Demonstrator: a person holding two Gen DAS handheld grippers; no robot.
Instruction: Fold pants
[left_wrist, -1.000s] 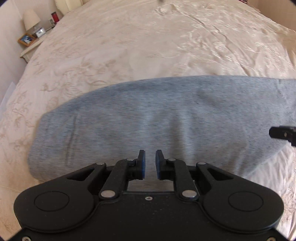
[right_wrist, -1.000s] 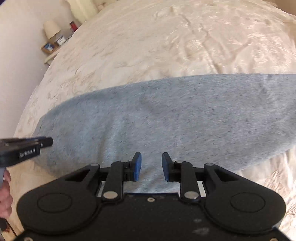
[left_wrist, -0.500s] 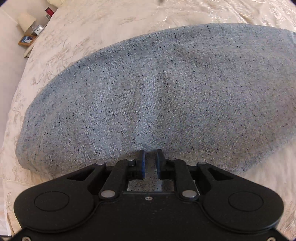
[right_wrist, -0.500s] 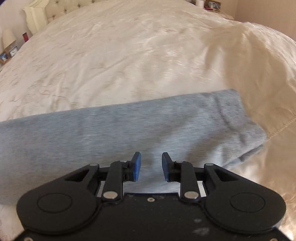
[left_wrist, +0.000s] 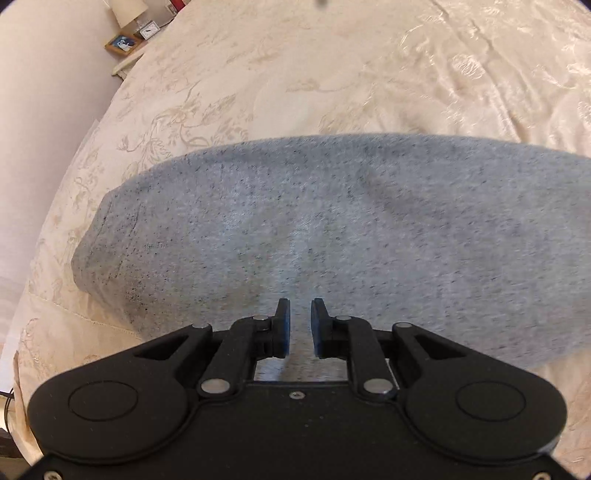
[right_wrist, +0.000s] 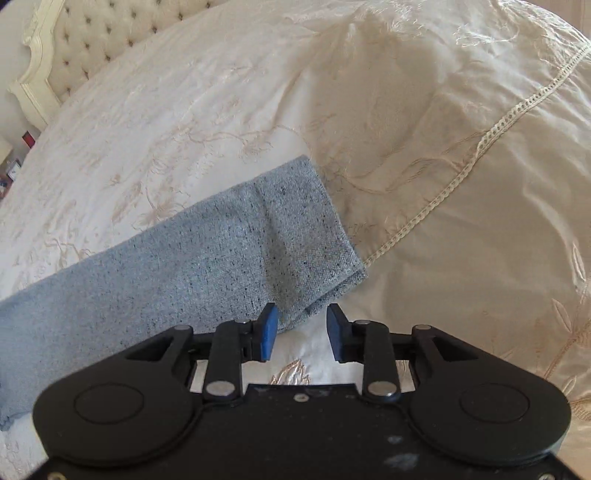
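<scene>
The grey pants (left_wrist: 332, 236) lie folded lengthwise in a long band across the cream bedspread (left_wrist: 332, 74). In the left wrist view my left gripper (left_wrist: 300, 326) hovers over the band's near edge close to its left end, jaws a little apart, holding nothing. In the right wrist view the right end of the pants (right_wrist: 295, 236) shows its stacked layers. My right gripper (right_wrist: 302, 334) is open and empty just before that end's near corner.
A raised fold of the bedspread with a lace seam (right_wrist: 461, 173) lies right beside the pants' right end. A tufted headboard (right_wrist: 92, 40) stands at the far left. A nightstand with a lamp, clock and photo frame (left_wrist: 129, 33) stands beyond the bed's left edge.
My left gripper has pulled back and shifted toward the pants' left end. My right gripper has moved right along the band to its right end. Both stay empty.
</scene>
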